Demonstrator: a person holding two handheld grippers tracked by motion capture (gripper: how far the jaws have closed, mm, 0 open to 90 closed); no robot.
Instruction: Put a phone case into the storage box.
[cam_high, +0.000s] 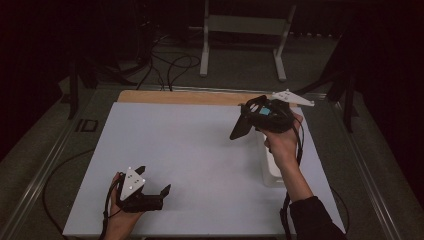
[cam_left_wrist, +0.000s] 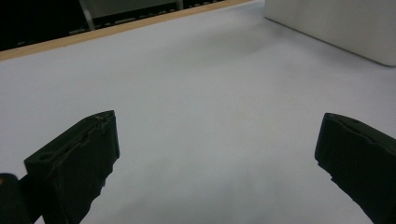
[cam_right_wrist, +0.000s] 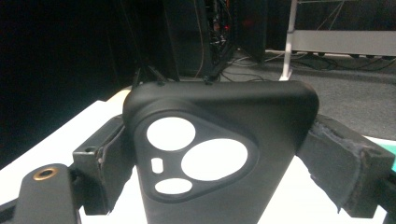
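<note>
Black phone case (cam_right_wrist: 219, 158) clamped in right tool (cam_right_wrist: 212, 163), lifted; left tool (cam_left_wrist: 217, 154) wide open, empty.

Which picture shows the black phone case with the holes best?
The right gripper view: the phone case sits close up between the jaws of the right gripper, its camera holes plain. In the high view the case is small and dark. The left gripper view faces the white table.

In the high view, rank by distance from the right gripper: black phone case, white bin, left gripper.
1. Black phone case, clamped between the right gripper's jaws.
2. White rectangular bin, on the table below that hand.
3. Left gripper, near-left on the table.
</note>
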